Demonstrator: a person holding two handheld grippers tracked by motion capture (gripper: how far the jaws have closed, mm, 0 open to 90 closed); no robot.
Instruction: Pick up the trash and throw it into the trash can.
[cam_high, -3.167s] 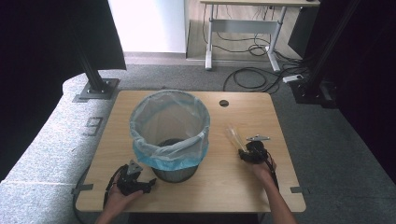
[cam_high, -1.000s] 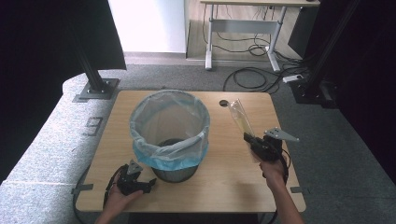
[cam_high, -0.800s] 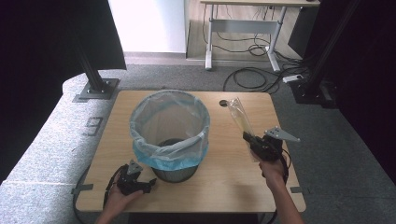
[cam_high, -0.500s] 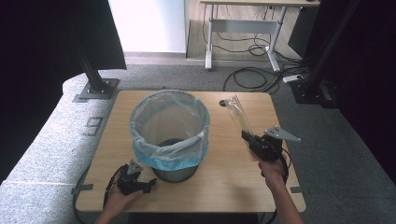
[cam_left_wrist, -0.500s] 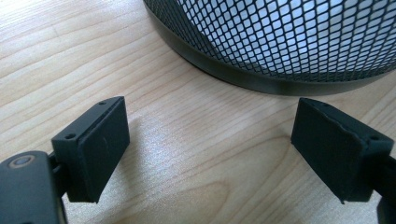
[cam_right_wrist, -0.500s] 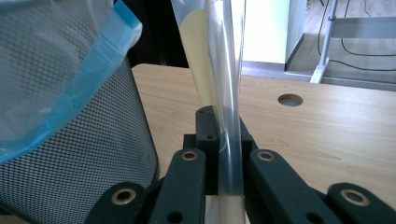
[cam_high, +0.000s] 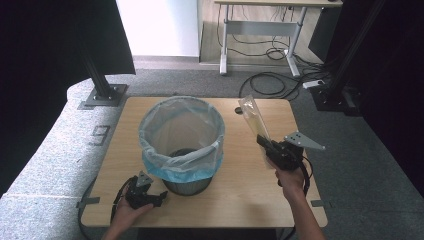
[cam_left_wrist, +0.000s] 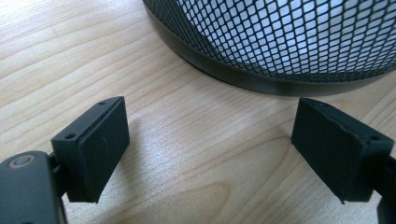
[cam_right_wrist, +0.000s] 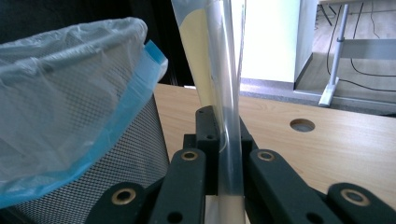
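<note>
A black mesh bin (cam_high: 187, 177) lined with a pale blue plastic bag (cam_high: 181, 131) stands in the middle of the wooden table (cam_high: 235, 185). My right gripper (cam_high: 263, 143) is raised to the right of the bin, shut on a clear plastic packet (cam_high: 251, 116) with a yellowish insert; the packet (cam_right_wrist: 219, 70) rises upright between the jaws, beside the bin's rim (cam_right_wrist: 70, 79). My left gripper (cam_high: 159, 196) rests on the table at the bin's front left, open, with bare wood between its jaws and the bin's mesh base (cam_left_wrist: 280, 42) just ahead.
A round cable hole (cam_high: 239, 110) lies in the table top behind the packet. Grey carpet surrounds the table; a black stand base (cam_high: 102, 95) is at the back left and a desk with cables (cam_high: 265, 50) farther behind.
My right gripper has lifted the packet off the table and carried it up and leftward toward the bin. The left gripper has stayed put.
</note>
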